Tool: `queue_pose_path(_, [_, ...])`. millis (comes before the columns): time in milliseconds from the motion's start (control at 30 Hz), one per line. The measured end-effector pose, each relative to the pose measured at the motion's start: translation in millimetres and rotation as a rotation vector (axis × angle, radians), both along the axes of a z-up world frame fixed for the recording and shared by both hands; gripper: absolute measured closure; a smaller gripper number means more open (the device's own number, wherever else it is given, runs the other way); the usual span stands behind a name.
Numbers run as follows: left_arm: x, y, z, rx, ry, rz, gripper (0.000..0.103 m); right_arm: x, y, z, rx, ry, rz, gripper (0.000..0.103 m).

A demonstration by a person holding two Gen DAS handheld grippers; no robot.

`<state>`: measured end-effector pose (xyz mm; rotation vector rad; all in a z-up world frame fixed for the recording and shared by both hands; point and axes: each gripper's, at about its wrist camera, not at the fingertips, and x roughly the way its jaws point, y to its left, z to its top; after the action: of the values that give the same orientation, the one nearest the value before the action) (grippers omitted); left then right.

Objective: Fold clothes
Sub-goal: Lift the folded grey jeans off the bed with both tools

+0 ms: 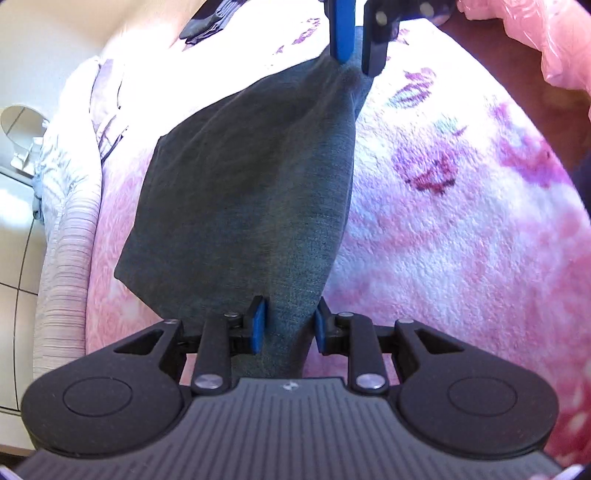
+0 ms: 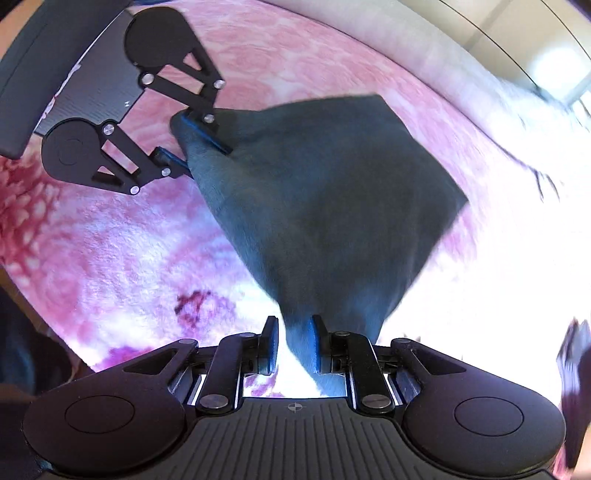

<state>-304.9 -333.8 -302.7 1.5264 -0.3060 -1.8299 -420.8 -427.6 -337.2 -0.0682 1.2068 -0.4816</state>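
A dark grey-green garment (image 1: 240,184) hangs stretched above a pink floral blanket (image 1: 443,221) on a bed. In the left wrist view my left gripper (image 1: 290,325) is shut on its near end, with the cloth bunched between the blue pads. At the far end my right gripper (image 1: 356,62) pinches the other corner. In the right wrist view the garment (image 2: 332,184) spreads out as a wide sheet. My right gripper (image 2: 294,343) is shut on a narrow fold of it. The left gripper (image 2: 210,162) grips the corner at the upper left.
Striped pale bedding (image 1: 66,258) runs along the bed's left edge, with tiled floor and a round white object (image 1: 22,125) beyond it. A dark item (image 1: 207,18) lies at the far end of the blanket. Pink crinkled fabric (image 1: 535,37) shows at the top right.
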Motion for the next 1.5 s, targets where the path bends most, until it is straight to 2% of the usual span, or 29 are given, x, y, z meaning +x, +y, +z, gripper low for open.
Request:
queue_pose_path(133, [8, 16, -9, -0.044, 0.005, 0.004, 0.081, -4, 5, -9, 0.013, -0.02, -0.073, 0.084])
queue_pose_path(200, [8, 21, -13, -0.068, 0.01, 0.01, 0.081, -6, 6, -15, 0.027, -0.05, -0.079, 0.069])
queue_pose_path(267, [10, 26, -17, -0.104, 0.027, 0.016, 0.081, -10, 16, -26, -0.044, -0.05, -0.021, 0.06])
queue_pose_path(367, [9, 31, -24, -0.151, 0.02, 0.023, 0.081, -13, 48, -50, -0.325, -0.032, 0.187, 0.058])
queue_pose_path(400, [7, 32, -25, -0.16, 0.019, 0.032, 0.081, -15, 57, -59, -0.39, -0.045, 0.249, 0.058])
queue_pose_path(433, [6, 33, -24, -0.169, 0.017, 0.043, 0.081, -17, 61, -66, -0.411, -0.067, 0.289, 0.058])
queue_pose_path(567, [-1, 33, -27, -0.199, -0.004, 0.069, 0.082, -13, 53, -86, -0.477, -0.113, 0.359, 0.059])
queue_pose_path(667, [-9, 32, -27, -0.212, -0.022, 0.092, 0.083, -13, 35, -87, -0.463, -0.137, 0.36, 0.077])
queue_pose_path(767, [-29, 36, -20, -0.204, -0.021, 0.099, 0.083, -28, 31, -85, -0.503, -0.156, 0.425, 0.082])
queue_pose_path(833, [-58, 47, -18, -0.21, -0.006, 0.093, 0.083, -47, 31, -84, -0.566, -0.136, 0.447, 0.082])
queue_pose_path(967, [-129, 62, -25, -0.212, 0.037, 0.098, 0.082, -97, 20, -85, -0.645, -0.075, 0.36, 0.082])
queue_pose_path(1033, [-153, 66, -30, -0.217, 0.034, 0.122, 0.081, -115, 17, -93, -0.635, -0.024, 0.319, 0.082])
queue_pose_path(1067, [-149, 73, -28, -0.224, 0.032, 0.132, 0.078, -122, 19, -94, -0.622, -0.018, 0.295, 0.082])
queue_pose_path(1167, [-137, 93, -21, -0.244, 0.028, 0.162, 0.074, -142, 34, -76, -0.593, -0.086, 0.197, 0.081])
queue_pose_path(1233, [-129, 107, -17, -0.257, 0.026, 0.182, 0.067, -152, 43, -58, -0.524, -0.186, 0.105, 0.07])
queue_pose_path(1267, [-126, 114, -14, -0.264, 0.025, 0.193, 0.065, -153, 48, -51, -0.5, -0.225, 0.066, 0.055])
queue_pose_path(1300, [-121, 120, -12, -0.272, 0.021, 0.203, 0.065, -153, 54, -46, -0.476, -0.263, 0.032, 0.047])
queue_pose_path(1433, [-82, 117, -7, -0.306, -0.046, 0.254, 0.06, -119, 95, -37, -0.433, -0.322, 0.054, 0.046])
queue_pose_path(1500, [-67, 113, -4, -0.325, -0.071, 0.259, 0.054, -91, 109, -38, -0.449, -0.312, 0.121, 0.046])
